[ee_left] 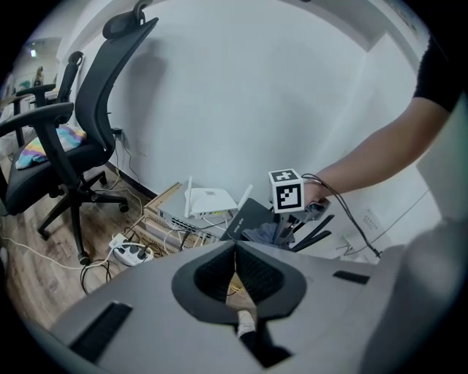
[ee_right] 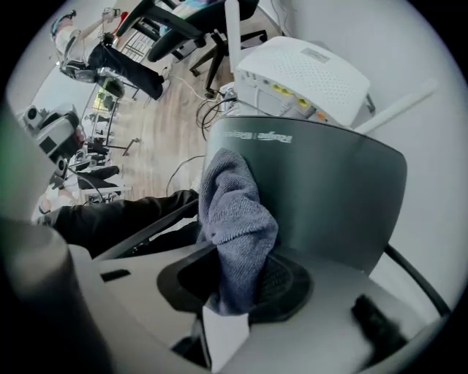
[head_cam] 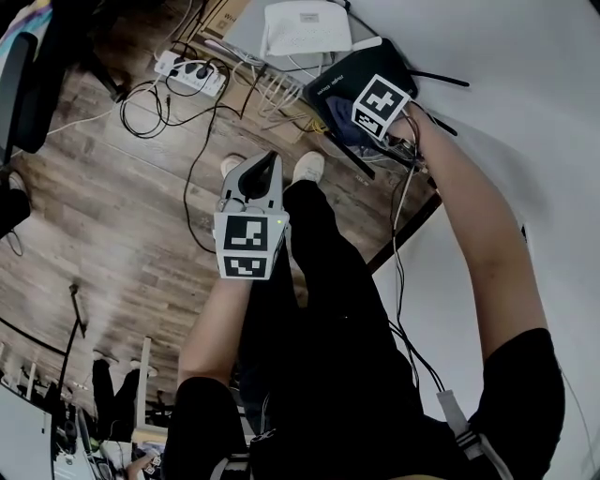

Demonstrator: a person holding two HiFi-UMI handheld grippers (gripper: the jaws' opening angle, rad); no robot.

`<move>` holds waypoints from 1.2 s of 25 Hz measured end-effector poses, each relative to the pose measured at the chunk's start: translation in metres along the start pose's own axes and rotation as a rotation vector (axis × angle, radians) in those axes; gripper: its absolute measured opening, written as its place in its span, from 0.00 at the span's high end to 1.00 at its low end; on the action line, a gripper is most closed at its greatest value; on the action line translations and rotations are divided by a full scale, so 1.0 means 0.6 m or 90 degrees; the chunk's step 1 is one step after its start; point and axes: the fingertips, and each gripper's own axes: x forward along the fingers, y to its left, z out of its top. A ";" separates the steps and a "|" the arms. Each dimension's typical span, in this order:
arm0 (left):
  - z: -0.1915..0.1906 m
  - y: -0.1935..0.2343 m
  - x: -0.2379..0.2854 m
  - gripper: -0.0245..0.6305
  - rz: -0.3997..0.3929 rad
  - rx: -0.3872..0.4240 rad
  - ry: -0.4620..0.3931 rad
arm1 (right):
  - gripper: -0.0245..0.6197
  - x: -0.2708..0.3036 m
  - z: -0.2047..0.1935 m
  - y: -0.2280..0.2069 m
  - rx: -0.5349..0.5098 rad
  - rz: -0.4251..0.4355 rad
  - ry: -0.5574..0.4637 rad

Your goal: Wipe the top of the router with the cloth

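Observation:
The black router [ee_right: 329, 190] lies flat by the white wall, its dark top filling the right gripper view. A grey-blue cloth [ee_right: 235, 219] hangs bunched from my right gripper [ee_right: 234, 285], which is shut on it, and the cloth rests on the router's top near its left part. In the head view the right gripper [head_cam: 367, 127] is over the black router [head_cam: 330, 92], its marker cube covering the jaws. My left gripper [head_cam: 265, 167] hovers above the floor, well short of the router, shut with nothing in it. The left gripper view shows the cloth [ee_left: 265, 234] on the router [ee_left: 248, 215].
A white router [head_cam: 307, 28] sits just beyond the black one on a grey switch box. A power strip [head_cam: 190, 73] and loose cables trail over the wooden floor. A black office chair [ee_left: 73, 131] stands left. The person's legs and shoes [head_cam: 307, 167] are below.

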 end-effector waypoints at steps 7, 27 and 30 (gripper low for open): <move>-0.002 -0.006 0.006 0.94 -0.001 0.005 0.009 | 0.79 -0.016 -0.044 -0.097 0.062 -0.100 0.034; -0.012 0.009 0.011 0.94 -0.001 0.008 0.032 | 0.79 -0.045 -0.093 -0.243 0.243 -0.339 0.094; -0.010 0.014 0.011 0.94 0.001 0.004 0.027 | 0.79 -0.055 -0.074 -0.252 0.210 -0.383 0.040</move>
